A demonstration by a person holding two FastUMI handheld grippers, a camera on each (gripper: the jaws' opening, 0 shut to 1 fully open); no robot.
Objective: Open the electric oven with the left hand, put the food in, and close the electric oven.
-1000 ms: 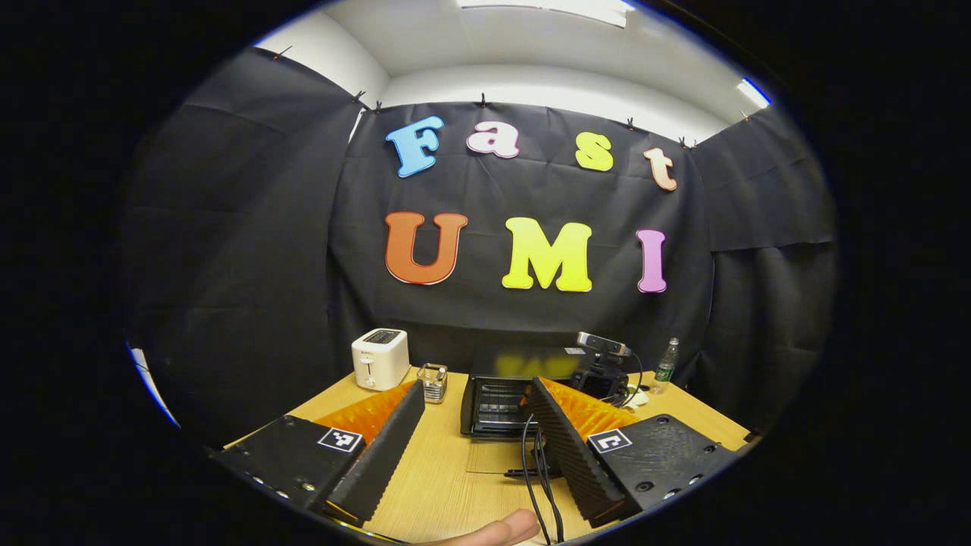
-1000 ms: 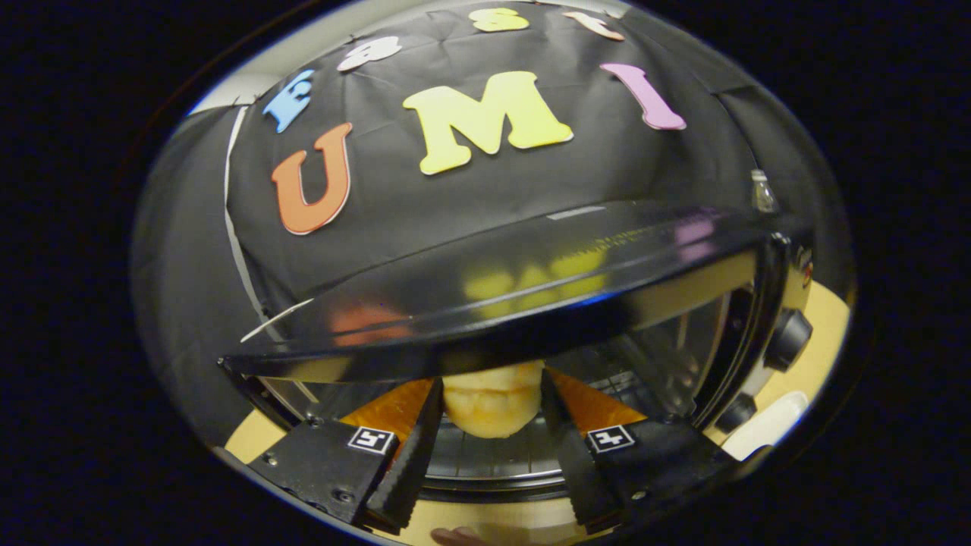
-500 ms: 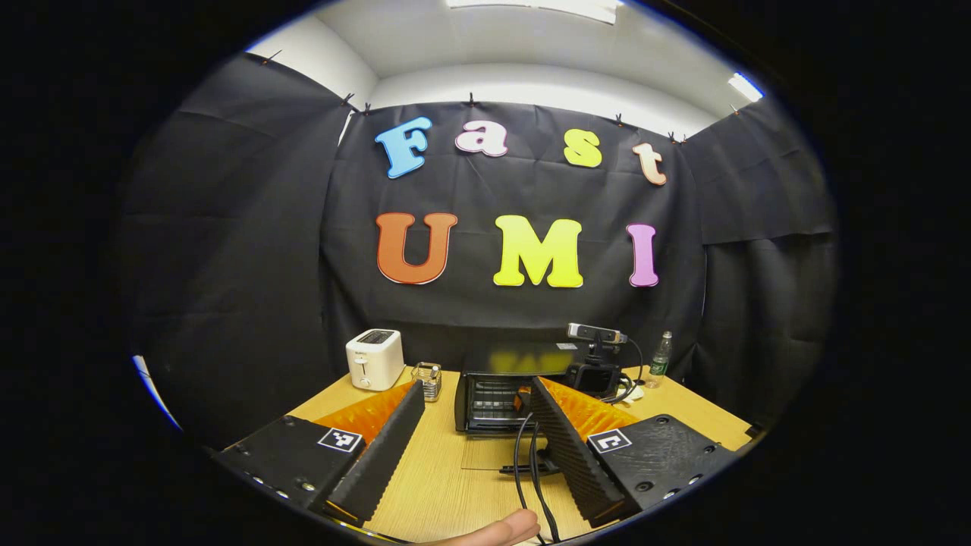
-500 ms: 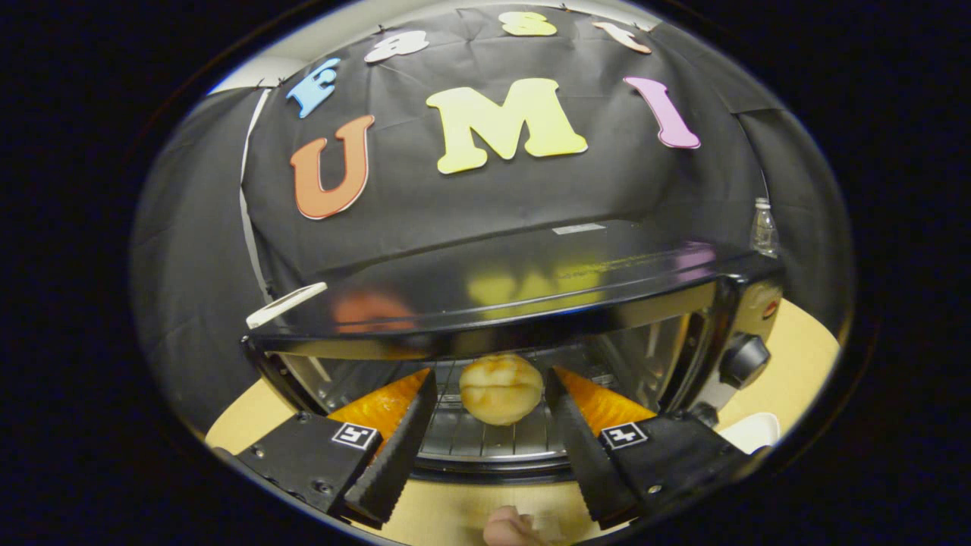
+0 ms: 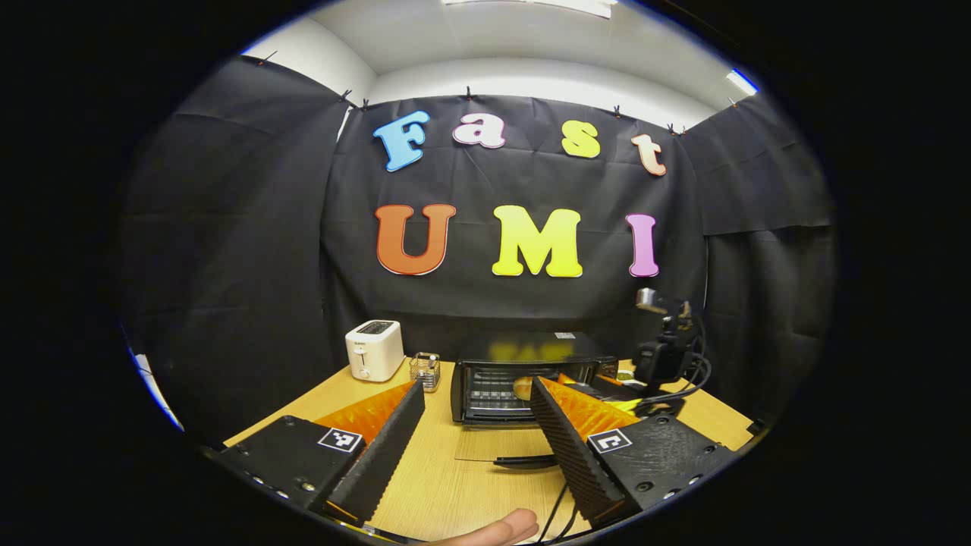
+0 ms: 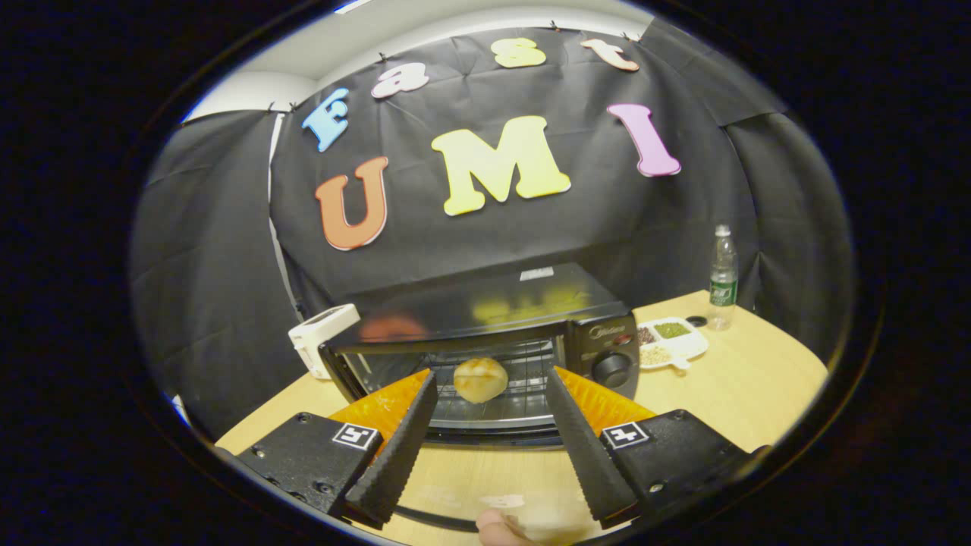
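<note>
Your right tongs (image 6: 489, 447) hang wide open with nothing between the fingers, low over the wooden surface (image 6: 758, 387), and a fingertip (image 6: 497, 523) of yours shows at the bottom edge. Just past them lies the oven's glass door (image 6: 485, 493), folded down flat on the surface. Beyond it the electric oven (image 6: 493, 334) stands open, and the bread roll (image 6: 480, 379) sits on the wire rack inside, apart from both fingers. To the oven's right a white divided dish (image 6: 671, 343) holds small portions, and farther back a plastic bottle (image 6: 722, 277) stands upright.

Your left tongs (image 5: 474, 440) are equally wide open and empty, held back from the oven over the surface. Ahead of them the open oven shows the roll on its rack. The other handheld gripper (image 5: 664, 353), with its cables, hovers right of the oven. A white toaster (image 5: 373, 349) and a small wire holder (image 5: 426, 370) stand to the oven's left.
</note>
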